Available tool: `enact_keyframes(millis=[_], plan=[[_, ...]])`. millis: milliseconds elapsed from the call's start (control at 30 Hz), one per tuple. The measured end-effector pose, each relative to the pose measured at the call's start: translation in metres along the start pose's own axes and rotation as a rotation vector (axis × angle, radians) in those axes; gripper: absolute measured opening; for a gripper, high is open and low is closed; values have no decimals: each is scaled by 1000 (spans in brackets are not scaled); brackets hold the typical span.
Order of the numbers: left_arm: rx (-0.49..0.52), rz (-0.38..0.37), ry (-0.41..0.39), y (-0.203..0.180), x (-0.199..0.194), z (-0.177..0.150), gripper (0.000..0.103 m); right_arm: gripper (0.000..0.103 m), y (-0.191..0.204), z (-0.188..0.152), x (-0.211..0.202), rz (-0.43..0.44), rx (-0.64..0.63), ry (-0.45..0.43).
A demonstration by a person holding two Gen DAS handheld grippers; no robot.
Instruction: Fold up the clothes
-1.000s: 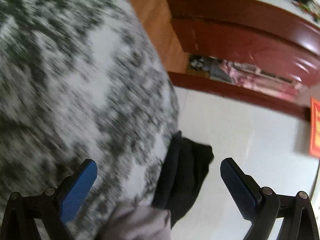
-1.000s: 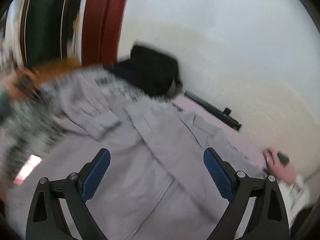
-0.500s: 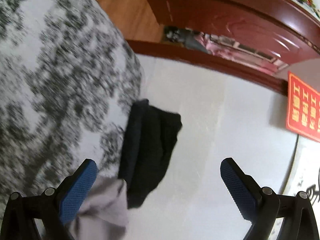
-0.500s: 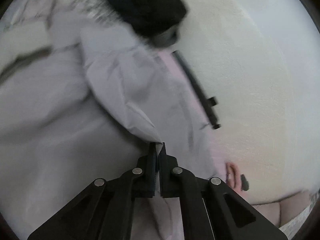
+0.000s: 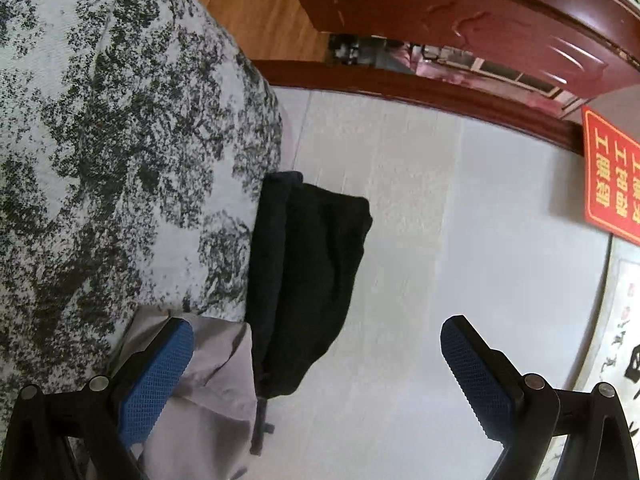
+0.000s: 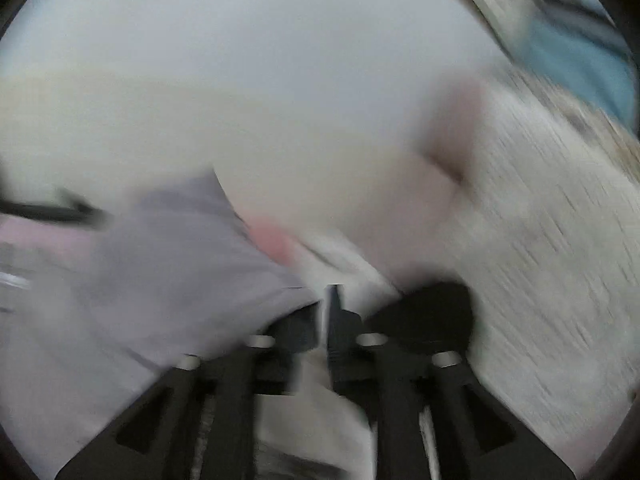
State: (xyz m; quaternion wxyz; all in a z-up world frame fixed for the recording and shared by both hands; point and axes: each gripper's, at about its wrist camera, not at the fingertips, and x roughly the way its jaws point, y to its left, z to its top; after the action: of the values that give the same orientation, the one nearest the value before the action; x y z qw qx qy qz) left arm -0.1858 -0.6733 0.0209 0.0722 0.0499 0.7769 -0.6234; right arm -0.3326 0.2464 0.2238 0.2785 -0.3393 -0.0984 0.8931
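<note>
While the right-wrist view is smeared by blur, the main facts can be read.

Right gripper (image 6: 325, 312): fingers clenched together on an edge of the grey garment (image 6: 172, 264) — judged from cloth running straight into the closed tips; the blur allows no more.
Why held so: pinching an edge lets the cloth be drawn over itself for a fold, likely the step in hand.
Left gripper (image 5: 316, 364): fingers spread wide, grasping nothing; blue pads (image 5: 156, 380) frame the lower part of the frame.
Why placed so: it hangs near the garment's corner (image 5: 212, 364), lower left — ready, I judge, to take a second hold.
Garment: on the bed, lower left in both views.
Black clothes (image 5: 308, 280): a pile at frame centre, between the bed edge and the wall, just beside the grey cloth.
Surface: a bed under a speckled grey-and-white cover (image 5: 120, 140), filling the left.
Room: white wall (image 5: 440, 220), dark red door frame (image 5: 400, 84) across the top, red sign (image 5: 612, 184) at right, wooden floor (image 5: 248, 4) upper centre.
</note>
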Motion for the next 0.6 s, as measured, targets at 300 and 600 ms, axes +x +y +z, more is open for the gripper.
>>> enact_keyframes(millis=[300,600], plan=[[-8,2,20,-1,-1,-7,101,83,-123,-73,34,23,253,197],[-26,24,37,7,3,2,101,91,-132,-44,-70,-110,203,-44]])
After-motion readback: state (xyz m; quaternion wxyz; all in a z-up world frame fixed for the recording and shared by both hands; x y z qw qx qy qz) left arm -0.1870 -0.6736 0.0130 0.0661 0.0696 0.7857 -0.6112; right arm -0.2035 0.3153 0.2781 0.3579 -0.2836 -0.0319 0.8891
